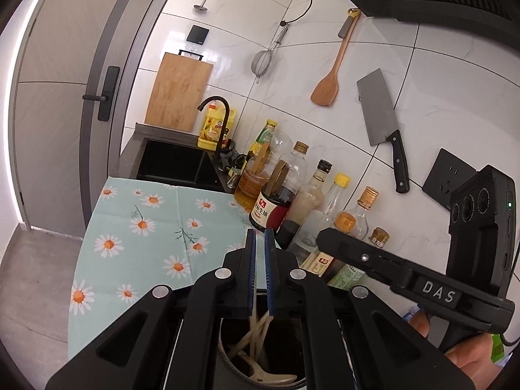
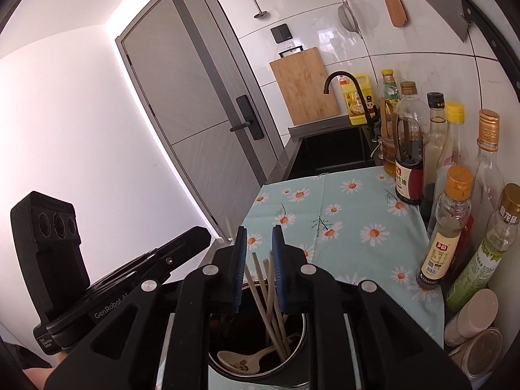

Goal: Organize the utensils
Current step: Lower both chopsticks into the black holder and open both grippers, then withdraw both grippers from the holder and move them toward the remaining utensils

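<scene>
A dark round utensil holder [image 2: 292, 354] stands on the daisy cloth under both grippers. It holds several wooden chopsticks [image 2: 269, 305] and a cream spoon [image 2: 240, 359]; the same chopsticks [image 1: 256, 331] and spoon [image 1: 276, 380] show in the left wrist view inside the holder [image 1: 227, 351]. My left gripper [image 1: 260, 234] hovers above the holder with its blue pads a narrow gap apart and nothing between them. My right gripper [image 2: 258, 230] is open above the holder, empty, the chopsticks rising behind its gap. Each gripper shows in the other's view.
A row of oil and sauce bottles [image 1: 276, 191] lines the wall side of the cloth [image 1: 146, 227]. A black sink [image 1: 175, 162] with a faucet lies beyond. A cleaver [image 1: 383, 123], wooden spatula [image 1: 328, 81], strainer [image 1: 260, 61] and cutting board [image 1: 178, 94] are on the tiled wall. Jars [image 2: 474, 321] stand at the right.
</scene>
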The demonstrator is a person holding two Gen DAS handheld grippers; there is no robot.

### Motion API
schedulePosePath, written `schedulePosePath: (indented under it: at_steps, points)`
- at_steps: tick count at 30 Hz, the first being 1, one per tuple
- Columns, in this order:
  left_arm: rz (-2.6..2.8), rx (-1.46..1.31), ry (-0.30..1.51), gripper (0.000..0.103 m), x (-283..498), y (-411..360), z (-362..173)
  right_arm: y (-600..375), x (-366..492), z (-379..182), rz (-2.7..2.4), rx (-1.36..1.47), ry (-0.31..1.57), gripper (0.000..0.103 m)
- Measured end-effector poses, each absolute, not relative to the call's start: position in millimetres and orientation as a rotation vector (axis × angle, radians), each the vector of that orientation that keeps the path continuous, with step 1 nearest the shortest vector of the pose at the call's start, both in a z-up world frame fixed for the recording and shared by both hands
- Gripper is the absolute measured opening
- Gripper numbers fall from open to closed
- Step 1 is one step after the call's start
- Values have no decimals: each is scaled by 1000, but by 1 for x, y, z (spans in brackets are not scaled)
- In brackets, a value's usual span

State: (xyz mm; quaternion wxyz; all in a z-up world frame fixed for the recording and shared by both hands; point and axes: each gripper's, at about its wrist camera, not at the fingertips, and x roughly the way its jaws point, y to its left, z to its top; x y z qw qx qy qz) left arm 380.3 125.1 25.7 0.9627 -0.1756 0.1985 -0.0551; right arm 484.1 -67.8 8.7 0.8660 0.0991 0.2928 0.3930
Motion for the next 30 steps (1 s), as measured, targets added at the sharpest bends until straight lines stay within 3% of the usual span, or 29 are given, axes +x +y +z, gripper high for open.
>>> schedulePosePath:
  at_steps: [24,27,30]
  points:
    - [-88,-318,426,6,317,121,53,-94,429,32,912,205,620,27]
    - [-96,-319,453,23,305,118,50,-98,419,26,942,211,644,31]
    - [-89,-312,493,23,292,113,45,-102,411,15,966,214,681,31]
